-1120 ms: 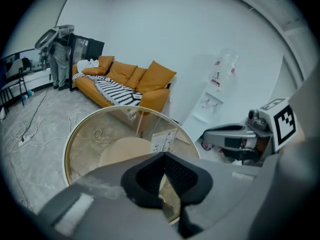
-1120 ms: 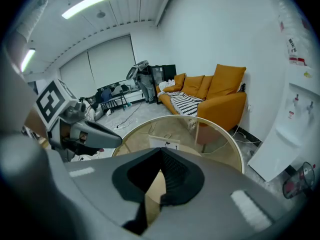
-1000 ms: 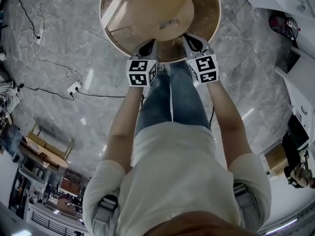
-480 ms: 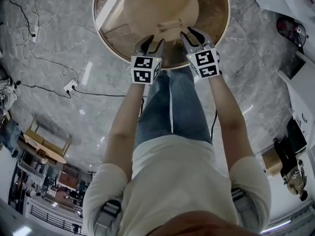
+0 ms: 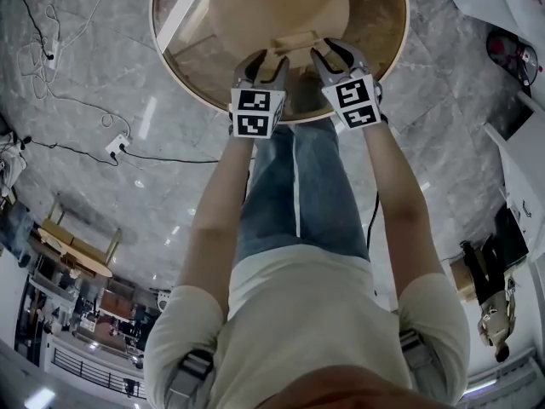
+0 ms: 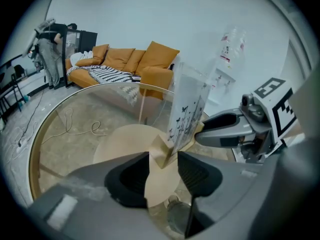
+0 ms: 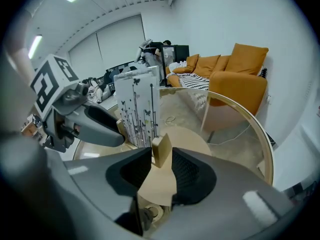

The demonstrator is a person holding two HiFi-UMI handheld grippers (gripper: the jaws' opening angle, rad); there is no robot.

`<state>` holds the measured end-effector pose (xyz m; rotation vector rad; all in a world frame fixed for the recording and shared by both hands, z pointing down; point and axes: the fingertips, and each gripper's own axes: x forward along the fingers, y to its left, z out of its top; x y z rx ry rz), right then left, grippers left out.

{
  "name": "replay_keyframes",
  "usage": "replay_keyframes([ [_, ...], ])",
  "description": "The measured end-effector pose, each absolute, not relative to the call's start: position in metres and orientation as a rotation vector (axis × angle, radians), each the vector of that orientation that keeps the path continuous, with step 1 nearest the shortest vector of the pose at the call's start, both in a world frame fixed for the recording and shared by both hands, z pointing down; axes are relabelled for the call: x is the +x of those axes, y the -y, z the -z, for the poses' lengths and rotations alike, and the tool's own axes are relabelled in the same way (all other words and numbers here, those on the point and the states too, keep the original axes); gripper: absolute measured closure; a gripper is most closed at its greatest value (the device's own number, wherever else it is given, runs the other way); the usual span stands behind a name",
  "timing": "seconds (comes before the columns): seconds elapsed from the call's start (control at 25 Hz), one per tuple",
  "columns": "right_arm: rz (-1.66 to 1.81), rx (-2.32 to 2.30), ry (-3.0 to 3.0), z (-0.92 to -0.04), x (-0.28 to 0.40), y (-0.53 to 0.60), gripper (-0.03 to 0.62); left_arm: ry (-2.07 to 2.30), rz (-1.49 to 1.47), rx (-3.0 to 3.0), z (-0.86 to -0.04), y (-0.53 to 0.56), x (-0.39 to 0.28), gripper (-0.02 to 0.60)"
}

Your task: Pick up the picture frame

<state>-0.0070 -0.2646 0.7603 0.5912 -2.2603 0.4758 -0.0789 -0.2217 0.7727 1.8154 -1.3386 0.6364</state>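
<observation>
The picture frame (image 5: 294, 41) stands upright on a round glass table (image 5: 170, 66). It is a clear panel printed with black plants and butterflies (image 6: 187, 109) (image 7: 137, 109), set in a pale wooden base (image 6: 161, 153) (image 7: 161, 150). My left gripper (image 5: 263, 62) (image 6: 162, 171) is at the base's left end and its jaws are opening. The wood's end sits between the pads, and a gap shows on each side. My right gripper (image 5: 330, 54) (image 7: 161, 171) is at the other end, its jaws opening too, with the wood between the pads but not pressed.
Under the glass is the table's round wooden foot (image 5: 281, 7). An orange sofa (image 6: 135, 64) (image 7: 240, 79) stands beyond the table. Cables (image 5: 77, 100) and a power strip (image 5: 117, 146) lie on the marble floor at left. A person (image 6: 50, 49) stands far off.
Both grippers have come down toward the table and forward to the frame. Their jaws, shut a second ago, have opened around the ends of the wooden base.
</observation>
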Motion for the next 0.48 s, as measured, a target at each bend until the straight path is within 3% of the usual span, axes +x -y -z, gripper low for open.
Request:
replay_keyframes([
  [0.12, -0.46, 0.578, 2.26, -0.7631, -0.0111, 0.2649, 0.484, 1.349, -0.632, 1.821, -0.7741, 0.2247, -0.0807, 0.411],
  [0.24, -0.431, 0.569, 2.261, -0.7663, -0.0142, 0.2656, 0.51, 1.347, -0.649, 1.837, -0.7746, 0.2278, -0.0817, 0.472],
  [0.48, -0.418, 0.574, 2.236, -0.7667, -0.0144, 0.2602, 0.514, 1.346, -0.672, 1.847, -0.7764, 0.2269, -0.0846, 0.482],
])
